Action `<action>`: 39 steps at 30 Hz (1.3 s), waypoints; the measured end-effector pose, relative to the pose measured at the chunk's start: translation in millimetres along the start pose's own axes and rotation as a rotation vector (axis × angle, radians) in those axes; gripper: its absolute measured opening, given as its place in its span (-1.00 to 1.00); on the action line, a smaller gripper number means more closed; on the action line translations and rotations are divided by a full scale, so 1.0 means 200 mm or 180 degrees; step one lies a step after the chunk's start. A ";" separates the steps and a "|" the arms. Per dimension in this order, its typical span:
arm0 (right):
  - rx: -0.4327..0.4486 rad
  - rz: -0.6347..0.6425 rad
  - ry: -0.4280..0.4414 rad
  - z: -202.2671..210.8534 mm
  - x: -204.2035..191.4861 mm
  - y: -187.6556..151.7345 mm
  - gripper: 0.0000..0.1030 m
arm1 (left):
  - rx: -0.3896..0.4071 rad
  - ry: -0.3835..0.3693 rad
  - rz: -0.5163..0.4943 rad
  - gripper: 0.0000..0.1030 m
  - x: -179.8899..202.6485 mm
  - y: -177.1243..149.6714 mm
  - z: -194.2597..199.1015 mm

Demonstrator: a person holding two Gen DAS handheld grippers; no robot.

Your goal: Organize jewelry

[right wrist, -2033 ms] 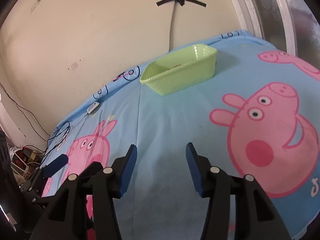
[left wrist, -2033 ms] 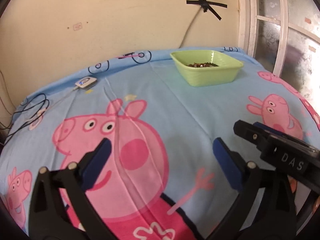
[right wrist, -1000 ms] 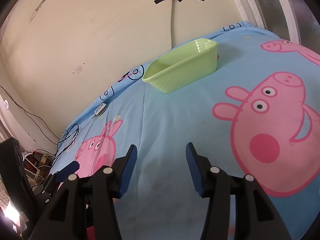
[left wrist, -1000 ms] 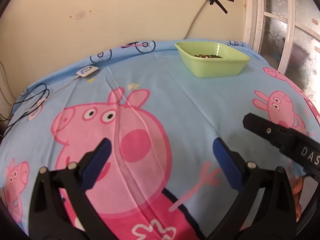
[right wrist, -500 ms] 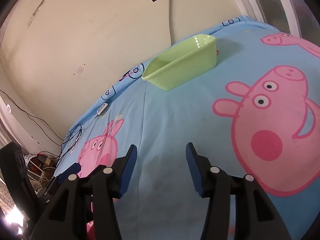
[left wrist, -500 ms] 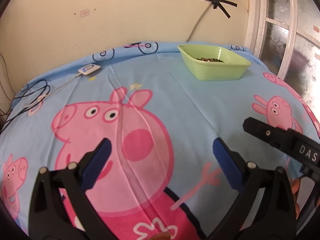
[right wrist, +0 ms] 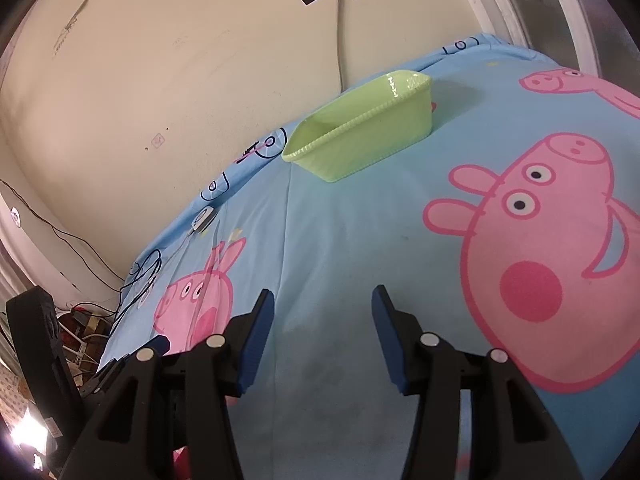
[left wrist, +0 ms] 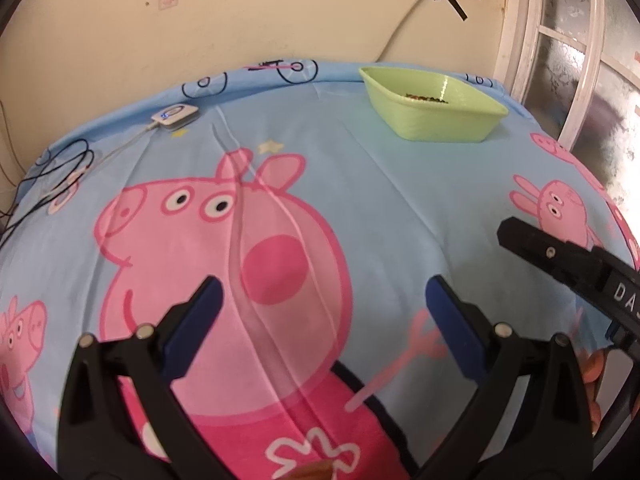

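Note:
A light green tray [left wrist: 436, 120] stands at the far side of the bed, with a small heap of dark and gold jewelry [left wrist: 426, 98] inside it. My left gripper [left wrist: 323, 286] hovers open over the pink pig print, far short of the tray, with nothing between its blue pads. In the right wrist view the same tray [right wrist: 360, 140] lies ahead, its contents hidden by its wall. My right gripper [right wrist: 322, 300] is open over bare blue sheet and holds nothing. Its black body [left wrist: 560, 260] reaches in at the right of the left wrist view.
A blue cartoon-print bedsheet [left wrist: 360, 184] covers the bed. A small white device [left wrist: 175, 114] with a cable lies at the far left, with black wires [left wrist: 60, 168] beside it. A wall stands behind, a window frame [left wrist: 576, 40] at the right. A brown object [left wrist: 314, 471] is cut off at the bottom edge.
Both views have drifted slightly since the earliest frames, and the tray sits a little further right in the left wrist view. The jaws keep the same width and nothing was picked up.

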State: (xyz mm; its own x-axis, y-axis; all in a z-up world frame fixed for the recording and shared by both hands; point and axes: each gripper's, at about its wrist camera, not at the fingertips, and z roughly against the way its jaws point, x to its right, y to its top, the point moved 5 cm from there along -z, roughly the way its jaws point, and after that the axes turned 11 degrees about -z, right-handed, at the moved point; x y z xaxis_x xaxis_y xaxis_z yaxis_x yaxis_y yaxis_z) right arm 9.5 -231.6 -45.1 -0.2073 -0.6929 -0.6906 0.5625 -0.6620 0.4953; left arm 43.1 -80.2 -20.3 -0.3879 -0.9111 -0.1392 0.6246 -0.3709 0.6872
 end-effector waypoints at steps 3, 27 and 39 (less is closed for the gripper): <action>0.0003 0.0009 0.0013 0.00 0.00 0.00 -0.43 | 0.0022 0.0019 -0.0017 0.88 0.00 0.00 0.01; -0.0002 -0.0020 0.0044 0.00 0.00 -0.01 -0.43 | 0.0008 0.0158 0.0032 0.88 -0.04 -0.02 0.02; -0.0030 -0.0009 0.0043 -0.02 -0.01 -0.01 -0.43 | -0.0050 0.0129 0.0033 0.88 -0.03 -0.03 0.00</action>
State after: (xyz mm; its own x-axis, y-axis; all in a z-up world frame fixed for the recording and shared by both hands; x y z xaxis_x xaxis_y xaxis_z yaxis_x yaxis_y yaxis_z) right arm 11.4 -228.5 -46.3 -0.1981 -0.6871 -0.6990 0.5695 -0.6611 0.4885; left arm 41.6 -73.3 -22.7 -0.3538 -0.9214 -0.1610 0.6391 -0.3638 0.6776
